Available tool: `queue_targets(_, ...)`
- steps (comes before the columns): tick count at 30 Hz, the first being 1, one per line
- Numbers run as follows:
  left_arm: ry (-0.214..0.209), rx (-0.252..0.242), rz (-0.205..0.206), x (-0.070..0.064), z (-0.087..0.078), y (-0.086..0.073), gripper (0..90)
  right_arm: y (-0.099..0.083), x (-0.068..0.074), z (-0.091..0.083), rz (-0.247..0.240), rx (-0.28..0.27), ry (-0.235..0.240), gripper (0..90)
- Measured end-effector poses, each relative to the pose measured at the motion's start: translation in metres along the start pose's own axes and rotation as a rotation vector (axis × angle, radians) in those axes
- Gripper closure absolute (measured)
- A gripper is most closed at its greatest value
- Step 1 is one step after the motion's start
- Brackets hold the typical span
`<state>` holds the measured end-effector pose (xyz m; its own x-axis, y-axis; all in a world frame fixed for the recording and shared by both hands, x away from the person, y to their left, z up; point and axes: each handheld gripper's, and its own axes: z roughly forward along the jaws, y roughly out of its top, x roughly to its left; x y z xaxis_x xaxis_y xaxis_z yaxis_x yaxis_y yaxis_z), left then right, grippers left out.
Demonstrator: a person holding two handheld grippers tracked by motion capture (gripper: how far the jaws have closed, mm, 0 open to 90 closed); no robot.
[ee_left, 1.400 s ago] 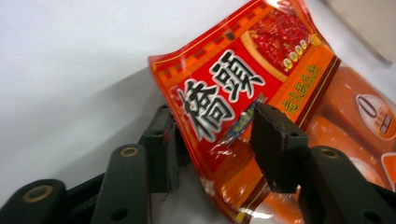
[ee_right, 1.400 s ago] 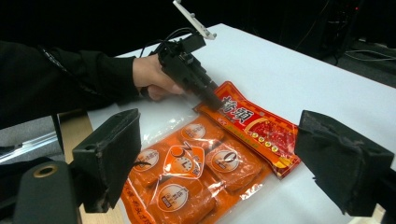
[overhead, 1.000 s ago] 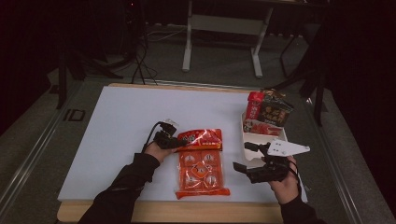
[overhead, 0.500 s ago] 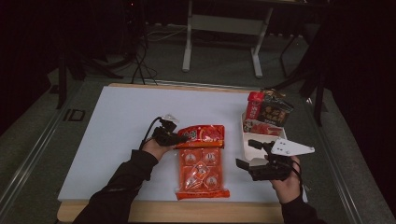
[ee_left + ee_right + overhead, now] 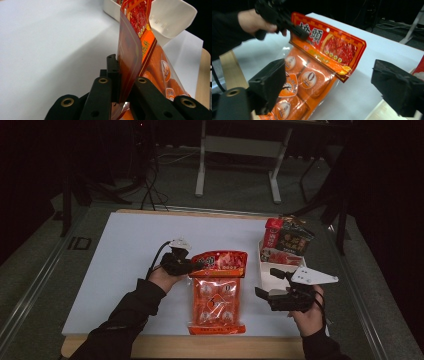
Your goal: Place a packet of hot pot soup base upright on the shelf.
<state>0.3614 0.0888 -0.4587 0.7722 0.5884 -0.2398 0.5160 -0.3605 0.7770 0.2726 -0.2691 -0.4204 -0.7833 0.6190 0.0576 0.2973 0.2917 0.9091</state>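
The left claw [image 5: 196,265] is clamped on the top corner of the orange plastic snack bag [image 5: 216,297], lifting it off the table; a thin pinch could slip. Beside it, the right claw [image 5: 264,295] stands apart.

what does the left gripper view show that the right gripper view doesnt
The left gripper view alone shows the left tongs pinched on the header card's edge of the orange snack bag, with the white tray behind it. The right gripper view alone shows the open right tongs, the card's printed front and the person's hand on the other tool. Both show the bag and the white table sheet.
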Motion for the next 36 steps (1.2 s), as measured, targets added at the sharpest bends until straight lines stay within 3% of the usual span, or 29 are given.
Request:
queue_targets(3,-0.009,-0.011,0.012,-0.005,-0.004,0.002,89.5,0.0,0.004,0.001,-0.017,-0.012,-0.017,10.6)
queue_targets(10,-0.031,-0.04,0.04,-0.015,-0.013,0.006,89.6,0.001,0.005,0.005,0.002,0.013,-0.026,12.5)
queue_targets(19,-0.064,-0.089,0.084,-0.028,-0.025,0.006,89.7,0.002,0.003,0.008,0.012,0.003,-0.042,13.3)
queue_targets(29,-0.124,-0.131,0.156,-0.051,-0.035,0.012,89.7,-0.001,-0.002,0.014,0.046,0.013,-0.013,14.7)
queue_targets(36,-0.151,-0.15,0.175,-0.06,-0.037,0.014,89.8,-0.005,-0.001,0.024,0.053,0.038,0.016,15.5)
